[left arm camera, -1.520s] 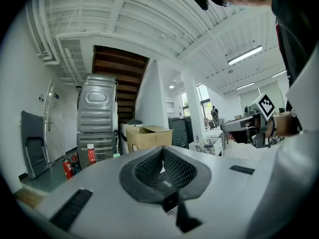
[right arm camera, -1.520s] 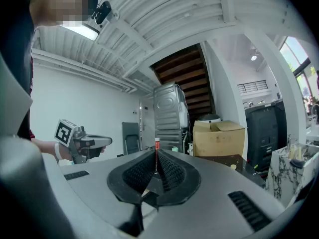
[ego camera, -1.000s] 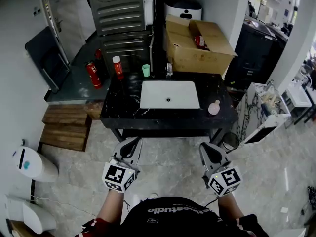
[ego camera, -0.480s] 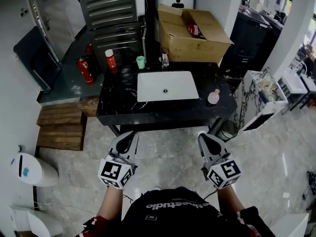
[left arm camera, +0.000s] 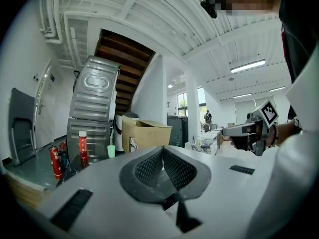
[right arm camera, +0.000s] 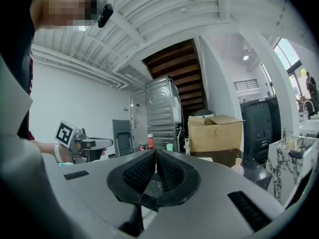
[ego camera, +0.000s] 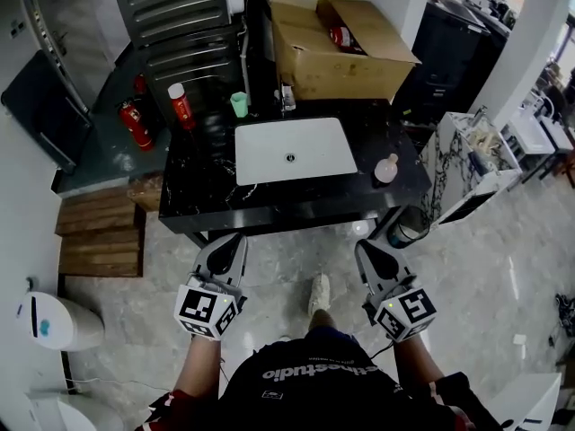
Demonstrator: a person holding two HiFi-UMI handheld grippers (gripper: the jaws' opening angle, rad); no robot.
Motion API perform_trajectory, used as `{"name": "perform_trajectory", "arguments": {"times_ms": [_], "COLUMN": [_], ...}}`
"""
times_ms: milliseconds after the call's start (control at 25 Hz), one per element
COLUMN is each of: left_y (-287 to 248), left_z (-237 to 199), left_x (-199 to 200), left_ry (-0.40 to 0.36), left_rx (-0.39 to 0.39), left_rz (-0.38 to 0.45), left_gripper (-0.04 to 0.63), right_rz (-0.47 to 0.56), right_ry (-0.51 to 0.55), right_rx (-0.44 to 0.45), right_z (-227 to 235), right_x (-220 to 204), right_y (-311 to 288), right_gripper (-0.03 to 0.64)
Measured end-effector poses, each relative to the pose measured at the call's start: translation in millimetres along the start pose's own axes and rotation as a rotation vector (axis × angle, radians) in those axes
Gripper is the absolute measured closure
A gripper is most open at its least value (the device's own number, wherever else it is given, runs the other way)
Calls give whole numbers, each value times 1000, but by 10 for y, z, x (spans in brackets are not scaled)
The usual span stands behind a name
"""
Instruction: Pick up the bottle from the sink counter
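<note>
Head view: you stand in front of a black marble desk (ego camera: 202,187) with a white rectangular sink (ego camera: 260,151) set into it. A tall red bottle with a white cap (ego camera: 181,104) stands upright at the sink's back left, and a small pink round-bodied flask (ego camera: 386,167) sits to the sink's right. Your left hand-held gripper (ego camera: 231,240) and right hand-held gripper (ego camera: 367,246) hang short of the desk's front edge, well apart from the sink.

Left gripper view: the jaws (left arm camera: 162,154) are pressed together with nothing between them. The red bottle (left arm camera: 82,148) shows far ahead, to the left.

Right gripper view: the jaws (right arm camera: 156,159) are likewise closed and empty. The red bottle (right arm camera: 150,142) is distant, and the pink flask (right arm camera: 238,167) is off to the right.

This looks like the approach step. Next, you would need to step closer, spread one gripper's jaws, and line them up around the bottle's body.
</note>
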State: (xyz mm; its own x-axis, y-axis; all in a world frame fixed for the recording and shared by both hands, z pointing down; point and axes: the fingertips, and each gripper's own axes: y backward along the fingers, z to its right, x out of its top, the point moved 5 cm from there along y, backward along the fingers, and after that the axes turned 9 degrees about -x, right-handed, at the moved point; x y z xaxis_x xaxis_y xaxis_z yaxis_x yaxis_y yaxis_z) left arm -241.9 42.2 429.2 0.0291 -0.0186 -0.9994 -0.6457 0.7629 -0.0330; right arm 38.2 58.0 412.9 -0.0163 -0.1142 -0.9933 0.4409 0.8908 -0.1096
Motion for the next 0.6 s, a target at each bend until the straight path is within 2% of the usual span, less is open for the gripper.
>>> {"name": "perform_trajectory", "arguments": {"times_ms": [200,400,600], "left_y": [-694,-1646,-2568], "left_z": [-325,-685,-800], "left_x": [-30,178,363], "left_ry": [37,26,3], "left_rx": [-13,-30,-80], "left_rz": [16,41,64], "left_gripper": [580,580,581], "right_rz": [17,47,80], "right_ry": [-9,13,29], "right_rx": [25,62,71], "right_z": [448,1091,1713], "right_x": [5,266,473], "right_y": [-682,-1422,-1884], "right_gripper": [577,577,577]}}
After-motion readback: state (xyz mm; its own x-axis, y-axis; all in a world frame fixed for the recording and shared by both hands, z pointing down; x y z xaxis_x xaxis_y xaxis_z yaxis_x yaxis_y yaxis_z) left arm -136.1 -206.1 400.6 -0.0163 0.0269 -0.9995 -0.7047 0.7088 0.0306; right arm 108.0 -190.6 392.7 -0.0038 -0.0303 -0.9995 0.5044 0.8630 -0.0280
